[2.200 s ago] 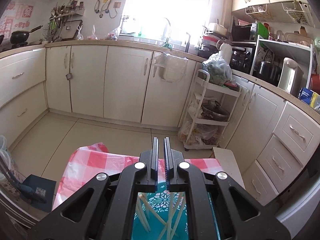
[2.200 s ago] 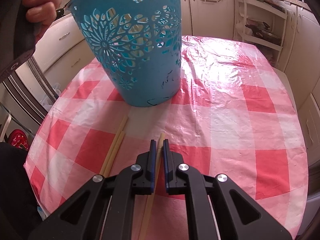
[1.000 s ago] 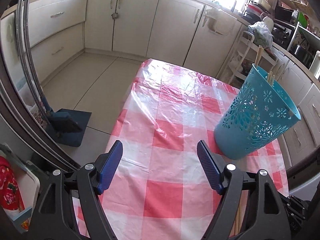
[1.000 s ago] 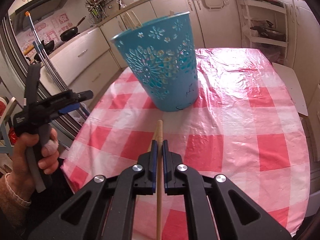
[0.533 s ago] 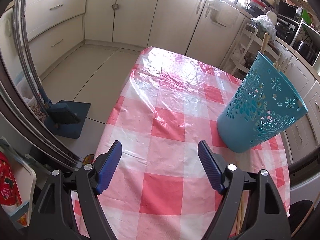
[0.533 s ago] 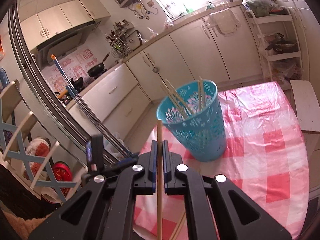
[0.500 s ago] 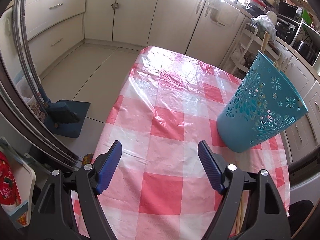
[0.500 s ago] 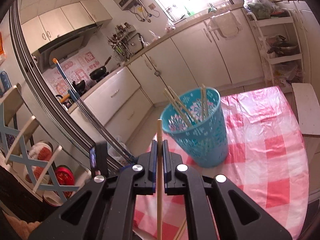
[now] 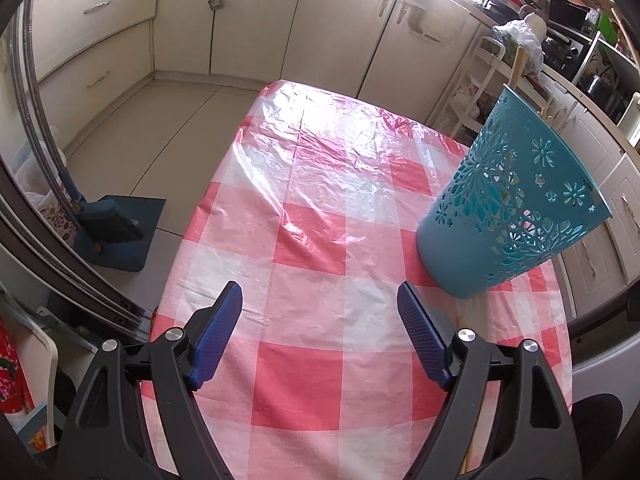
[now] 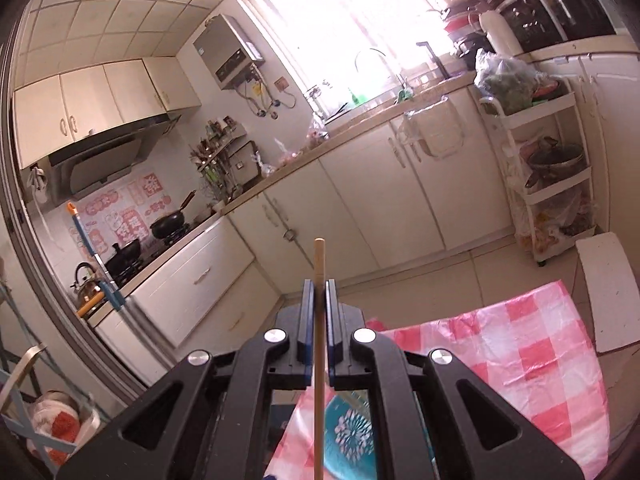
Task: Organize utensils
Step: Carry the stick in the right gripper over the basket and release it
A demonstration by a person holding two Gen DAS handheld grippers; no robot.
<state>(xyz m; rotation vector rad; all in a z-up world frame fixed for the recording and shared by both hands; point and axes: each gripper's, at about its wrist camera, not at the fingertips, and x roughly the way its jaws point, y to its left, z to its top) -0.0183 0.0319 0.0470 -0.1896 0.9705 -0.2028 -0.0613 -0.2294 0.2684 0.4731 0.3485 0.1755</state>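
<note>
- Teal plastic basket (image 9: 516, 208), cut through with flower-shaped holes, standing upright on the table (image 9: 304, 368) toward its right side in the left wrist view.
- Pale chopstick tips (image 9: 516, 66) poking above the basket's far rim, leaning against the inside wall.
- Red-and-white checked plastic cloth (image 9: 312, 200) covering the table, wrinkled and glossy at the far end.
- Left gripper (image 9: 320, 312) hovering over the near end of the table, blue pads spread wide, nothing but cloth between them.
- Basket well to the right of the left gripper's right finger (image 9: 420, 340), not touching it.
- More wooden sticks (image 9: 478, 436) lying on the cloth behind that finger, mostly hidden by the black frame.
- Right gripper (image 10: 319, 292) pinched tight on a single wooden chopstick (image 10: 319, 264), held upright between the pads.
- Chopstick top sticking out above the fingertips, lower length running down through the frame to the bottom edge of the right wrist view.
- Basket opening (image 10: 352, 436) showing directly under the right gripper, seen through the frame, with the chopstick's lower part crossing in front of it.
- Impossible to tell whether the chopstick's lower end is inside the basket.
- Cream cabinets (image 10: 400, 208) and a bright window (image 10: 344, 28) behind.
- Blue dustpan (image 9: 116, 236) on the floor left of the table.
</note>
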